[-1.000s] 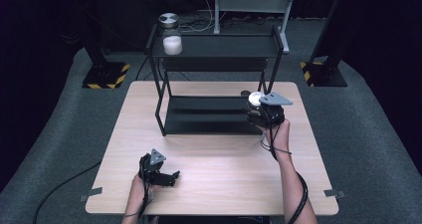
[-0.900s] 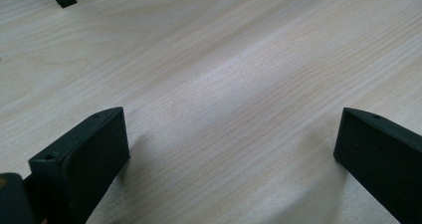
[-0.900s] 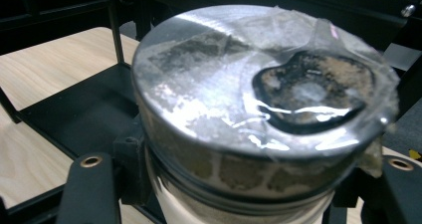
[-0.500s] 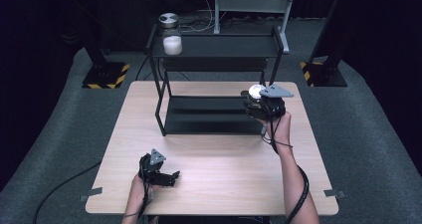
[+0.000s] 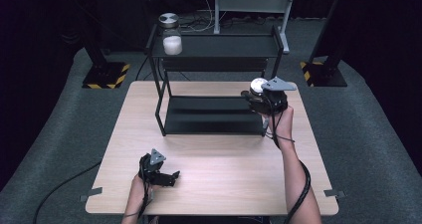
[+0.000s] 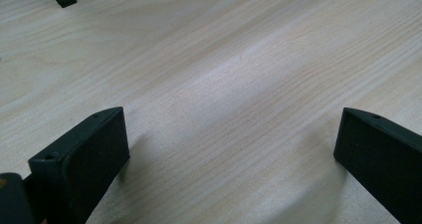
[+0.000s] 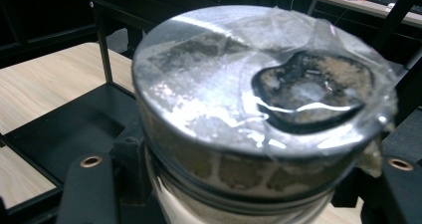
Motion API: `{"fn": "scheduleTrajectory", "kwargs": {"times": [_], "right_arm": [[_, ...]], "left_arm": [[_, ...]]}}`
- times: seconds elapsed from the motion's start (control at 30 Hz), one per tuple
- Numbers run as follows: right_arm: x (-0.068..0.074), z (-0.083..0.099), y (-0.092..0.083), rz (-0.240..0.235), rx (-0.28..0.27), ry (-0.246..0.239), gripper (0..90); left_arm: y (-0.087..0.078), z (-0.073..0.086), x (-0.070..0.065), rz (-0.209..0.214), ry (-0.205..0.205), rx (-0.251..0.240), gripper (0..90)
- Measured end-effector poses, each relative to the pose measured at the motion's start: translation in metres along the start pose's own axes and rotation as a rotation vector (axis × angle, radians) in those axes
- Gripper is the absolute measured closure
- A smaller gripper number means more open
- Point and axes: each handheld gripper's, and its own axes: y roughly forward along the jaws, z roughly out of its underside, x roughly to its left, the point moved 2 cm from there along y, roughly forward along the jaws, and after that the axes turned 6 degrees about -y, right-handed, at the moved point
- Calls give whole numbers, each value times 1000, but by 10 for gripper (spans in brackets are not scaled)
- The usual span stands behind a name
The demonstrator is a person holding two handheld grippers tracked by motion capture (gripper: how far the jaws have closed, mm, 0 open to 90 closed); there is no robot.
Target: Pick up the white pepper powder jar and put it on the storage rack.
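A glass jar point(image 5: 257, 86) with a shiny metal lid hangs in the air by the right end of the black two-level rack point(image 5: 215, 123). My right gripper point(image 5: 255, 97) is shut on it below the lid. In the right gripper view the jar point(image 7: 259, 109) looms close, its taped lid on top, and both fingers point(image 7: 87, 186) press on its glass sides. My left gripper point(image 5: 173, 176) rests low over the table's front left. In the left gripper view its jaws stand wide apart over bare wood, so my left gripper point(image 6: 231, 149) is open.
A second jar point(image 5: 172, 40) with white contents and a metal lid stands at the left end of the rack's top shelf point(image 5: 224, 47). The rack's lower shelf point(image 5: 214, 107) is bare. The wooden table point(image 5: 219, 179) ends near the person's forearms.
My right gripper has lifted the jar higher beside the rack's right end. The left gripper has stayed where it was.
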Motion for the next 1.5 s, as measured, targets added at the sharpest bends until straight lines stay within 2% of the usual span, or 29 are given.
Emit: {"fn": "scheduleTrajectory", "kwargs": {"times": [0.87, 1.5], "right_arm": [[-8, -29, -5, 23, -24, -25, 303], [-21, -42, -8, 28, -40, 0, 303]], "left_arm": [[0, 0, 0, 0, 0, 0, 2], [0, 0, 0, 0, 0, 0, 1]]}}
